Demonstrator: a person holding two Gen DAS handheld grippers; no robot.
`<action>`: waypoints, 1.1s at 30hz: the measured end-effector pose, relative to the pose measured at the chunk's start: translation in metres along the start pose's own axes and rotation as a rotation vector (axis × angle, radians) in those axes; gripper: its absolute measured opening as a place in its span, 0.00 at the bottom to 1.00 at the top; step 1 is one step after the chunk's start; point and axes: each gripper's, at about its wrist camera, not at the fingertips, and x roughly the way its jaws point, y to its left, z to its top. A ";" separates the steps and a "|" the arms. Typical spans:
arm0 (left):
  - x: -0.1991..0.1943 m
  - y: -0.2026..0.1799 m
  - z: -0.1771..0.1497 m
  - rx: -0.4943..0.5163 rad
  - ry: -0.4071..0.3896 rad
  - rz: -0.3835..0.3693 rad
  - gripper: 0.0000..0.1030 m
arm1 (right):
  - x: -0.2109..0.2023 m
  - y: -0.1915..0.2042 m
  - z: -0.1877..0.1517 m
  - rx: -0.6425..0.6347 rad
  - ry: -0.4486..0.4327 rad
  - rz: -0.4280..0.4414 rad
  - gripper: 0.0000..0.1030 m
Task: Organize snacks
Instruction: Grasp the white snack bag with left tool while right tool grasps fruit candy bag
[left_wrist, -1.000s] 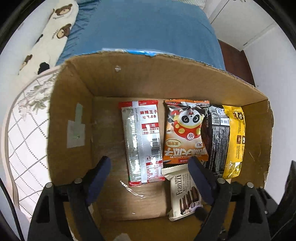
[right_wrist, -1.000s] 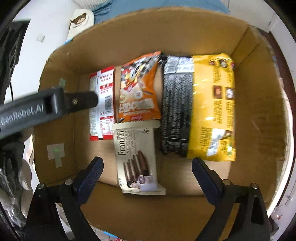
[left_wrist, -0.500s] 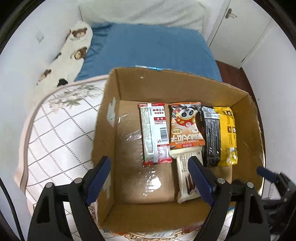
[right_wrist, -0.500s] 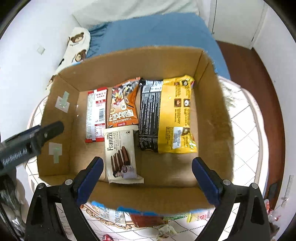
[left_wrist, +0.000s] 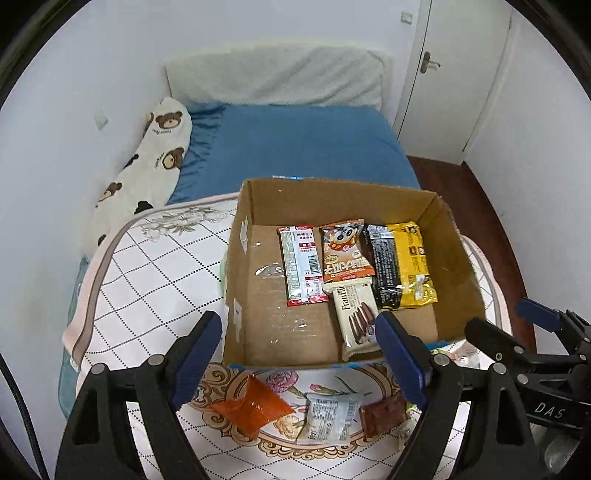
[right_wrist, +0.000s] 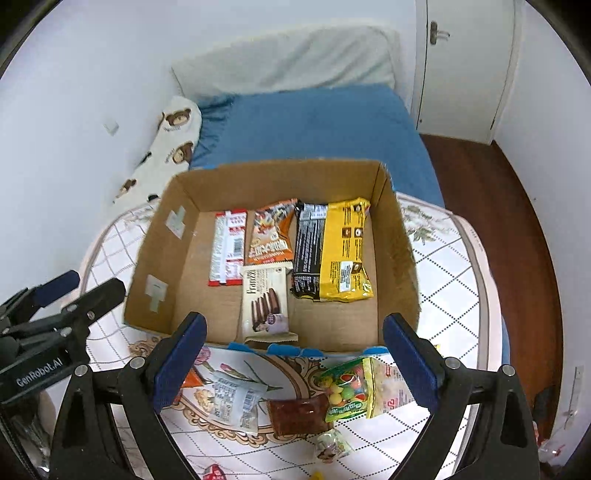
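Loose snacks: orange packet (left_wrist: 255, 408), white packet (left_wrist: 327, 417) and brown bar (right_wrist: 298, 412) lie just in front of the cardboard box (left_wrist: 236, 258).
Handling: I judge them light, crinkly, slippery; I'd pinch across a flat middle.
Box: four packets lie flat inside.
Left gripper (left_wrist: 299, 354): jaws wide, empty, tilted down above the box's near wall.
Right gripper (right_wrist: 291, 354): jaws wide, empty, same pose.

The left black plastic two-finger gripper (left_wrist: 299, 356) has matte triangular cut-outs in each finger frame, round silver screw heads at the pivots, and dark blue rubber pads (left_wrist: 197, 356). White "GenRobot.AI" lettering marks its body. The right black plastic two-finger gripper (right_wrist: 291, 363) matches it, with blue pads (right_wrist: 408, 363), silver screws, and white "DAS" letters on its side.
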 end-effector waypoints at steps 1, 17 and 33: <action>-0.005 0.000 -0.002 0.001 -0.009 0.002 0.83 | -0.008 0.001 -0.003 -0.001 -0.017 0.002 0.95; 0.077 -0.026 -0.114 0.063 0.285 -0.007 0.83 | 0.041 -0.053 -0.104 0.173 0.168 0.083 0.73; 0.194 -0.055 -0.161 0.048 0.496 0.031 0.57 | 0.186 -0.063 -0.124 0.023 0.370 -0.061 0.60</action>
